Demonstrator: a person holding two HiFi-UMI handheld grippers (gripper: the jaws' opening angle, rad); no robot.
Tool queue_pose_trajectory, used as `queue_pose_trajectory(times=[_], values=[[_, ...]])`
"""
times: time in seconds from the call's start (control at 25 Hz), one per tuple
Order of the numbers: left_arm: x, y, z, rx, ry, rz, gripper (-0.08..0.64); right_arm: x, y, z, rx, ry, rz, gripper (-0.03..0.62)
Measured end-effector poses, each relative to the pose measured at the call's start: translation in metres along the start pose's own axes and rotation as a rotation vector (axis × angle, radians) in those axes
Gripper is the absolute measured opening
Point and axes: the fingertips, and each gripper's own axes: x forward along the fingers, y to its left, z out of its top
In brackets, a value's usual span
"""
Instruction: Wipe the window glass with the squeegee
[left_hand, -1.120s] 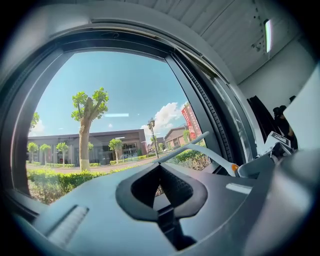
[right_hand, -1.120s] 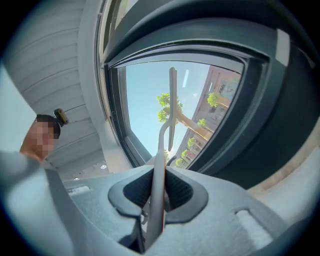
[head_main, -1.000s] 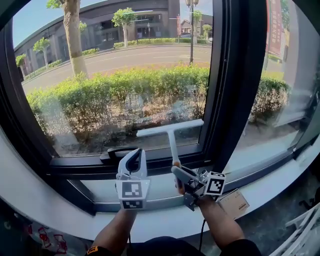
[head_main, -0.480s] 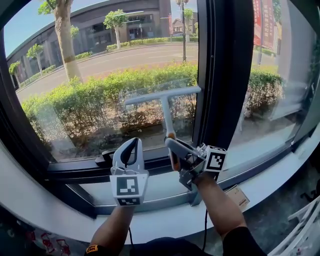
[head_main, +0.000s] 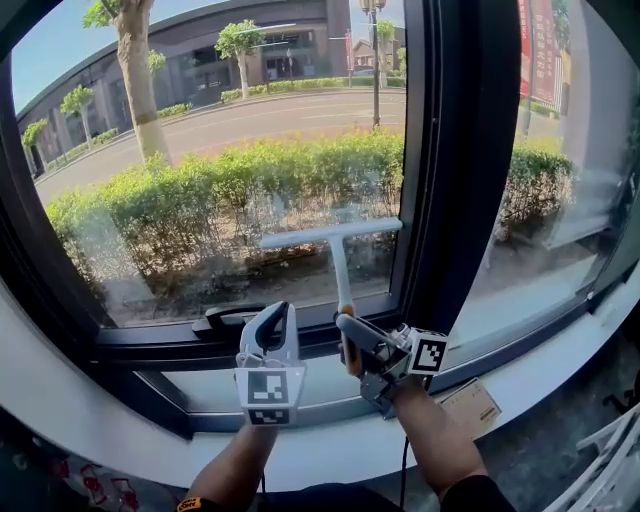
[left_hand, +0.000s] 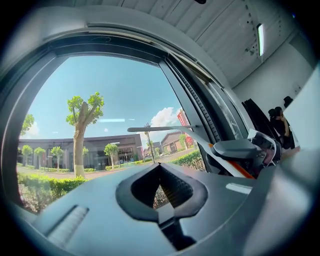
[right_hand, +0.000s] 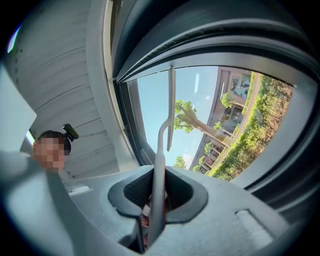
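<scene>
The white T-shaped squeegee (head_main: 333, 240) stands upright with its blade against the left window pane (head_main: 200, 150), low and close to the black mullion. My right gripper (head_main: 347, 335) is shut on its orange-ended handle just above the lower frame. In the right gripper view the handle (right_hand: 156, 180) runs up between the jaws of that gripper (right_hand: 152, 212) to the blade. My left gripper (head_main: 274, 318) points up beside it on the left, shut with nothing in it. The left gripper view has its jaws (left_hand: 164, 212) closed, and the squeegee (left_hand: 157, 129) and right gripper (left_hand: 239, 150) off to the right.
A thick black mullion (head_main: 455, 170) divides the left pane from the right one. A black window handle (head_main: 225, 316) lies on the lower frame. A brown card (head_main: 468, 405) rests on the white sill (head_main: 330, 455). A person (right_hand: 50, 150) is behind me.
The squeegee rose up the glass with my right gripper, then came back down to a low position. My left gripper dropped slightly and stayed shut.
</scene>
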Motion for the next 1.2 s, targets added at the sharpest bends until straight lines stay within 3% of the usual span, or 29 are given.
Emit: queue_pose_trajectory(times=[0.32,0.52,1.0,1.2], values=[[-0.006,-0.050,-0.063,-0.136,0.124,-0.108,0.014,-0.047,-0.035,-0.055,0.152,-0.033,-0.071,0.049],[-0.013,-0.067,-0.104,-0.113,0.197,-0.161,0.015,-0.073,-0.058,-0.086,0.216,-0.036,-0.131,0.049],[-0.030,-0.075,-0.126,-0.141,0.226,-0.191,0.015,-0.101,-0.080,-0.110,0.191,-0.034,-0.189,0.049],[-0.037,-0.077,-0.120,-0.137,0.204,-0.216,0.014,-0.095,-0.064,-0.109,0.117,-0.006,-0.206,0.049]])
